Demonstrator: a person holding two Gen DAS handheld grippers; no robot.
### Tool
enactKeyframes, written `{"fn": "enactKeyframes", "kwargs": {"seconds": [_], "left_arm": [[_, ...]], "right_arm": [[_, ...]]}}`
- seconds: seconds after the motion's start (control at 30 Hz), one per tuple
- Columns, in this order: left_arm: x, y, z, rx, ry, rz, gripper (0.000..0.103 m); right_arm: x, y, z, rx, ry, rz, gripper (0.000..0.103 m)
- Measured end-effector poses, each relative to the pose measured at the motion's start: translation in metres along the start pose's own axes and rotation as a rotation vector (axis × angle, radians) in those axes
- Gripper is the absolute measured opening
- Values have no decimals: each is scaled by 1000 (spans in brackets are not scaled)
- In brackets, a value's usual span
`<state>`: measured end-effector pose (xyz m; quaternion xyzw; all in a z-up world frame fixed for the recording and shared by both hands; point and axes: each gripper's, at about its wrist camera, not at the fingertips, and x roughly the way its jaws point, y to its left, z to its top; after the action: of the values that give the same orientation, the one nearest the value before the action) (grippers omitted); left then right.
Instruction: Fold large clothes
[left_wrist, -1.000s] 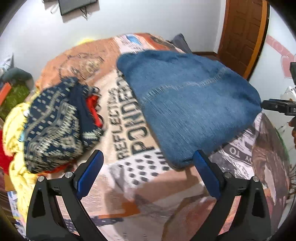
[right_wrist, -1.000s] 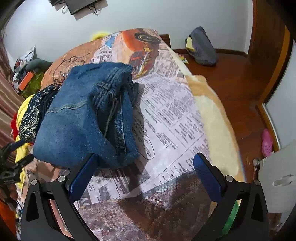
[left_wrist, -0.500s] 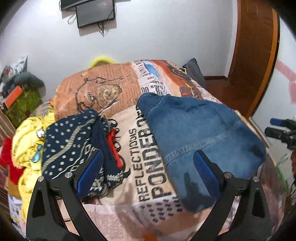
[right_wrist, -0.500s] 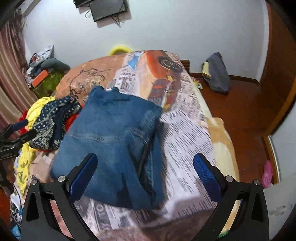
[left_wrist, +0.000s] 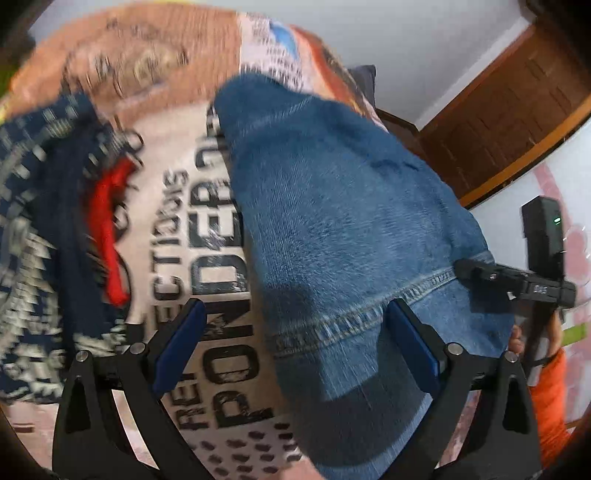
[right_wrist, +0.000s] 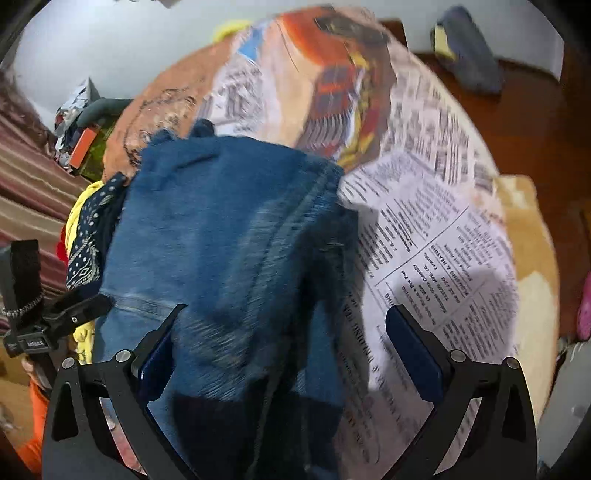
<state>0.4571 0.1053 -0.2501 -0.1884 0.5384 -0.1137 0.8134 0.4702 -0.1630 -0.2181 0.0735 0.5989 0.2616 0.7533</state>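
a folded pair of blue denim jeans (left_wrist: 343, 236) lies in a thick bundle on a bed, resting on a bedspread (left_wrist: 207, 229) printed with newspaper text and large block letters. both views are smeared by motion, so fine detail is hard to read.

the left hand-held gripper (left_wrist: 295, 332) has its two blue-padded fingers spread wide, one over the printed letters and one over the near stitched seam of the denim; it grasps nothing. the right hand-held gripper (right_wrist: 291, 343) is equally wide apart, with one finger over the near end of the bundle and the other over bare bedspread, also grasping nothing (whether any finger actually touches the cloth cannot be told).

to the left of the jeans, a heap of other clothes (left_wrist: 44, 229), navy patterned with a red piece showing, sits near but apart from the bundle.

likely risks: the bundle is bulky and its layers look loose along the right edge, so a pinch that catches only the top layer could pull the fold open. the jeans sit towards the near edge of the bed, so a drag could slide them off. a sweep leftward could tangle them with the heap.
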Motion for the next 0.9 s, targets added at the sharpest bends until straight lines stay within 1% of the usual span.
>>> {"fn": "enactKeyframes", "kwargs": {"seconds": [0.07,0.13,0.2,0.27,0.3,0.37,0.4,0.43,0.47,0.5,0.53,0.57,0.6,0.67,0.77,0.8,0.87,0.9], "left_arm": [[12,6,2,-48,32,-56,98],[22,11,4,-95,52,-107,98],[30,15,7,-131,68,-140,98],[35,15,10,-150,69,-152,99],[36,11,11,-136,66,-145,99],[38,4,12,-108,63,-131,99],[39,2,14,-101,64,-131,99],[40,0,14,-100,66,-133,99],[41,-2,14,-97,68,-134,98],[41,-5,14,-90,68,-142,93],[41,-8,15,-83,73,-180,75],[41,-11,15,-86,73,-181,71],[40,-13,15,-87,65,-178,68],[36,-17,13,-75,53,-172,56],[22,-26,11,-55,32,-169,46],[15,-26,11,-44,24,-165,44],[2,-33,9,-6,6,-146,40],[-7,-31,4,9,-1,-140,39]], "right_arm": [[11,-8,1,21,40,61,103],[14,-7,2,11,34,91,103],[17,-2,3,-9,37,109,103],[20,4,3,-23,50,130,103],[22,6,4,-28,51,133,103],[24,11,4,-44,53,139,97],[25,13,4,-45,53,131,96],[25,13,5,-45,51,128,91],[24,12,5,-44,45,130,82],[23,11,6,-41,43,138,77],[23,10,5,-31,41,154,68],[21,9,2,-17,39,164,63],[20,8,0,-9,34,165,60],[16,8,-3,0,20,162,52],[5,15,-9,-11,-6,128,45],[2,19,-9,-17,-15,121,44],[-8,27,-13,-30,-38,108,38],[-13,32,-15,-36,-50,105,37]]}}
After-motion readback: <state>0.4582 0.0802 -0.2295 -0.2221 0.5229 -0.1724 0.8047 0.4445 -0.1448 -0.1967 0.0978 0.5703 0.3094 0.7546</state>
